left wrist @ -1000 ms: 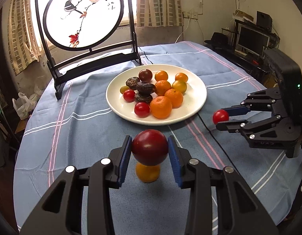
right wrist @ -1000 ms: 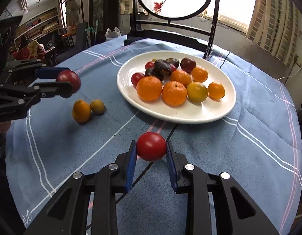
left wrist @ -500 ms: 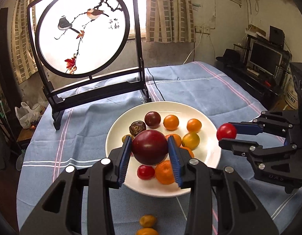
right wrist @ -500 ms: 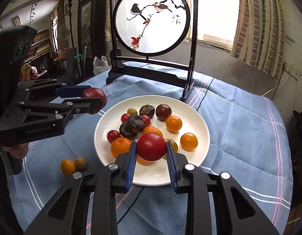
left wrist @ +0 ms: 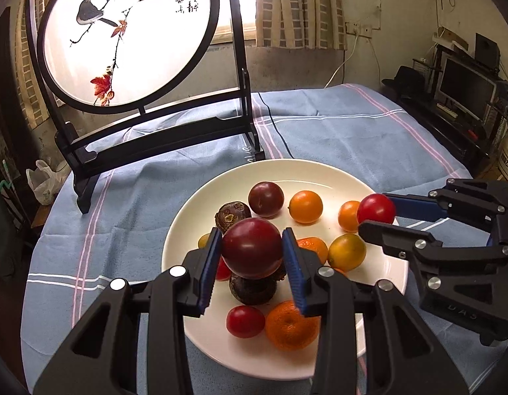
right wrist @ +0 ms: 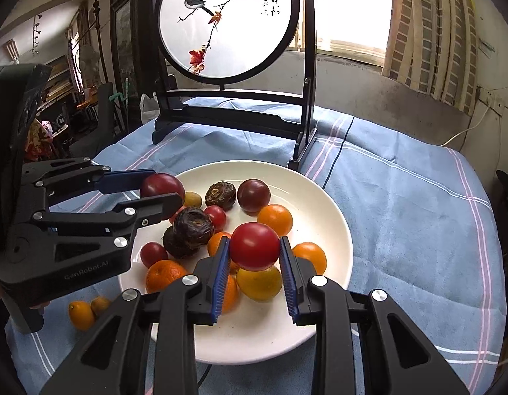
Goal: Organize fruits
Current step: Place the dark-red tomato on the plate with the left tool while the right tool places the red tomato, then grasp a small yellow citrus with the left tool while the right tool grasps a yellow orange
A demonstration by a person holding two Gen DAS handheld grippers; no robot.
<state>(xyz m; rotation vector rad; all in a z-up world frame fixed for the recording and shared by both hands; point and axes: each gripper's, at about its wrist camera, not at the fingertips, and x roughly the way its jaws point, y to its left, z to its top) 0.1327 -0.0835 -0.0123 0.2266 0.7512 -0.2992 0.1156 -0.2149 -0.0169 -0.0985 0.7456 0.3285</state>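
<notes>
Since half a second ago both grippers have come lower and closer over the white plate (left wrist: 188, 230). The left gripper (left wrist: 251, 252) pinches a dark red plum (left wrist: 252, 247) above the brown fruits; the right gripper (right wrist: 255, 252) pinches a bright red tomato (right wrist: 254, 250) over the oranges (both fruits held off the plate). "GenRobot.AI" reads on the left gripper's body in the right view. Only that view shows two small kumquats (right wrist: 86, 309) on the blue tablecloth (right wrist: 402, 214).
</notes>
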